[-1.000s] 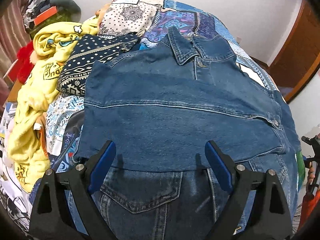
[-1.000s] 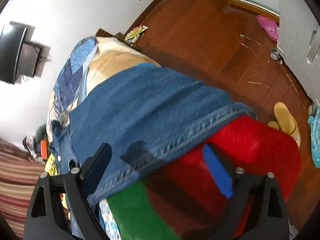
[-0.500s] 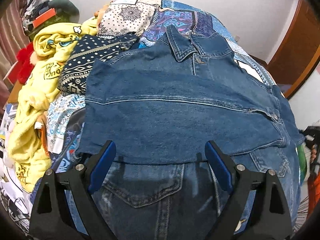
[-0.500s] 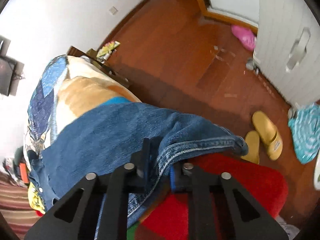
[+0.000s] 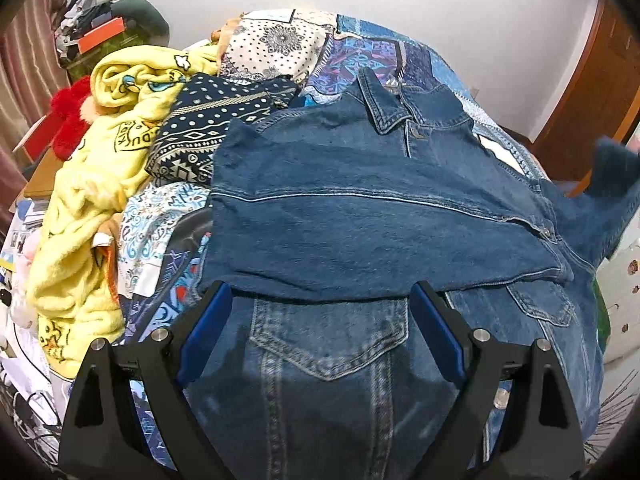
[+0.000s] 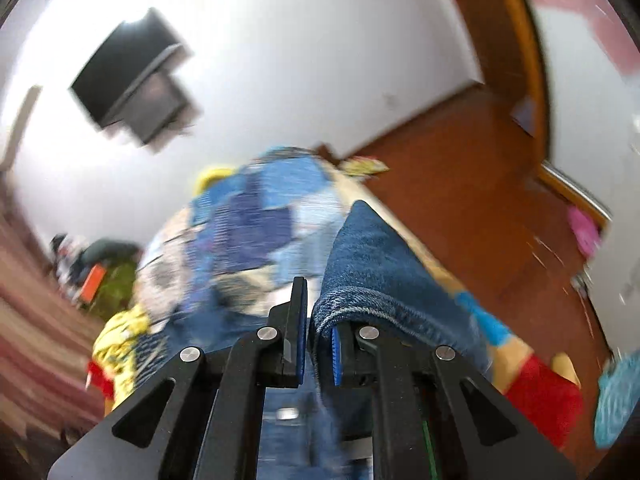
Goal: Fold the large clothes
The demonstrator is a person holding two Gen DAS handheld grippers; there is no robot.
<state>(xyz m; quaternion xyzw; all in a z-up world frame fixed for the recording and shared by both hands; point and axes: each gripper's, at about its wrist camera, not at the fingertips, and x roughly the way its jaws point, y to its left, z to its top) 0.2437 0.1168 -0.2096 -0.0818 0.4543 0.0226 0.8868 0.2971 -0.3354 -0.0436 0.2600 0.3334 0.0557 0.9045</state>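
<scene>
We see the denim jacket (image 5: 360, 216) spread front-up across the patchwork bedspread (image 5: 352, 52), one sleeve folded over its chest, with a yellow fleece garment (image 5: 88, 208) heaped just beside it on the left. Our left gripper (image 5: 320, 320) hangs over the jacket's lower front with its jaws wide apart and nothing between them. Our right gripper (image 6: 318, 332) has its jaws pinched tight on the jacket's other sleeve cuff (image 6: 372, 276), which drapes over its right finger, lifted above the bed.
</scene>
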